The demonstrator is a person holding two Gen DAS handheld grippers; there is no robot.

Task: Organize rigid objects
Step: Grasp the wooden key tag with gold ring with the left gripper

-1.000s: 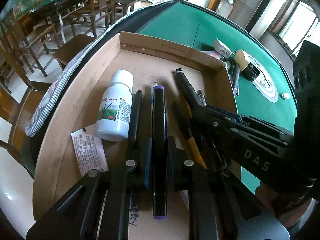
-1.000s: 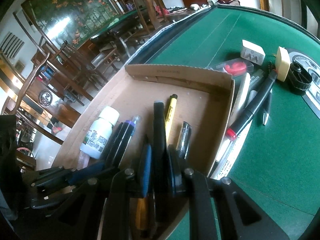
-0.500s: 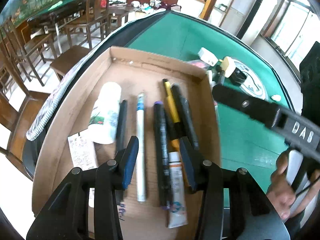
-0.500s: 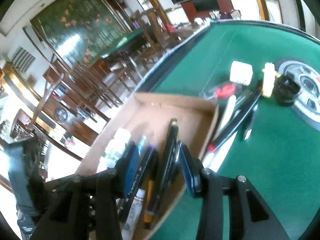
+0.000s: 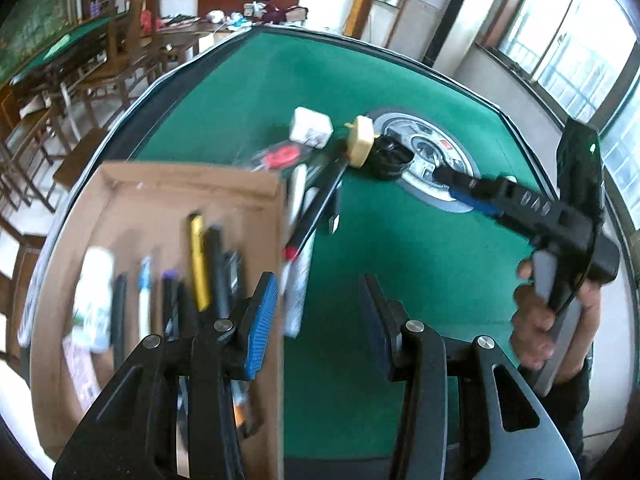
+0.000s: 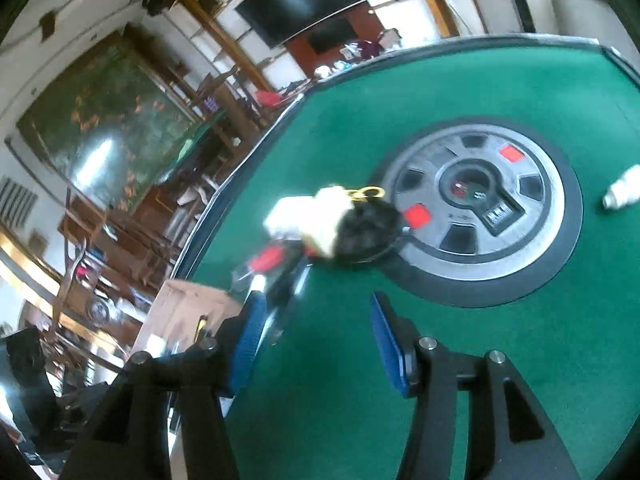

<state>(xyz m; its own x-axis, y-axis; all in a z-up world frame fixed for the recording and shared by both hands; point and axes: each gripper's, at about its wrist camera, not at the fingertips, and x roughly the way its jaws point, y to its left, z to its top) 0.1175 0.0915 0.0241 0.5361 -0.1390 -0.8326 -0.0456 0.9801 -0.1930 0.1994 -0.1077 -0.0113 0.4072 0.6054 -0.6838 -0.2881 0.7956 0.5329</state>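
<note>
Pens and markers (image 5: 208, 264) lie side by side, roughly parallel, on the floor of a shallow cardboard tray (image 5: 192, 178) at the left edge of the green bench (image 5: 400, 272); a white bottle (image 5: 94, 300) lies at their left, inside the same tray. Motion blur softens all of these. A second cluster of rigid objects sits on the felt just beyond the tray's right wall: a long black marker with a red end (image 5: 316, 212), a white box (image 5: 311, 128), a cream-coloured block (image 5: 360, 146) touching a black round object (image 5: 390, 158), and a red item in clear packaging (image 5: 280, 156). The round object overlaps the rim of the grey circular hub (image 6: 480, 200) set in the bench centre. A small white cylinder (image 6: 622, 192) lies apart, on the hub's far side.

Left tool (image 5: 316, 316): released, blue pads apart over bare felt beside the tray wall, nothing between them. Right tool (image 6: 316, 336): jaws opening, nothing between the pads, poised over felt near the second cluster. In the left wrist view the right tool is seen from the side, its handle gripped by a hand (image 5: 536, 320).
</note>
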